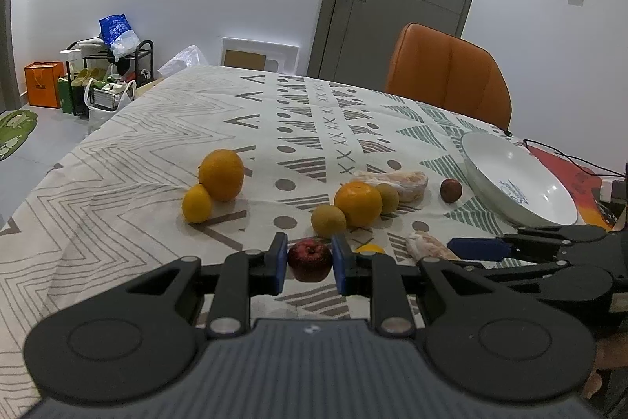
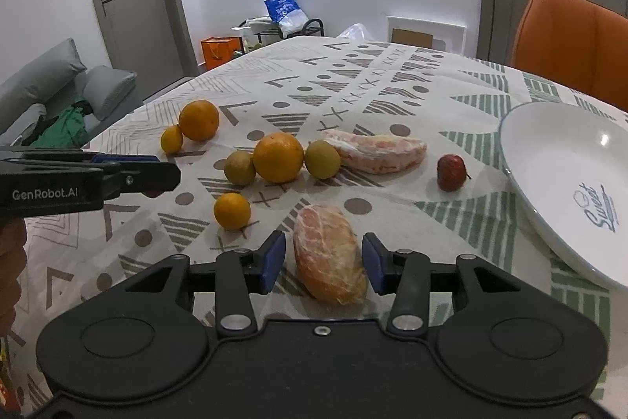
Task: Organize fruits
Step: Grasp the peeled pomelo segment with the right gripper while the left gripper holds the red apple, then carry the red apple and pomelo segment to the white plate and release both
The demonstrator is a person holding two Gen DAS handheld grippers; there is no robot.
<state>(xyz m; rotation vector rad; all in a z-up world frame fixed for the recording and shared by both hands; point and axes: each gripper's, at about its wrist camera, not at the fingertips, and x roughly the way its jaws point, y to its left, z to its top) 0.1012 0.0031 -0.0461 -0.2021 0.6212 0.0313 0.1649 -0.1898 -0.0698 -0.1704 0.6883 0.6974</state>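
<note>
My left gripper (image 1: 309, 264) has its blue pads against both sides of a small red apple (image 1: 310, 259) near the table's front. My right gripper (image 2: 322, 262) is open with a peeled pomelo segment (image 2: 329, 254) lying between its fingers, untouched by the pads. Beyond lie a large orange (image 2: 278, 157) flanked by two greenish round fruits (image 2: 240, 167) (image 2: 322, 159), a second pomelo segment (image 2: 376, 151), a small red fruit (image 2: 451, 172), a small orange (image 2: 231, 211), and an orange with a small yellow fruit (image 2: 199, 120). A white plate (image 2: 557, 160) stands at the right.
The table carries a patterned cloth (image 2: 373, 81). An orange chair (image 1: 447, 73) stands at the far side. Cables and an orange mat (image 1: 577, 175) lie beyond the plate. The left gripper shows at the left of the right wrist view (image 2: 157, 175).
</note>
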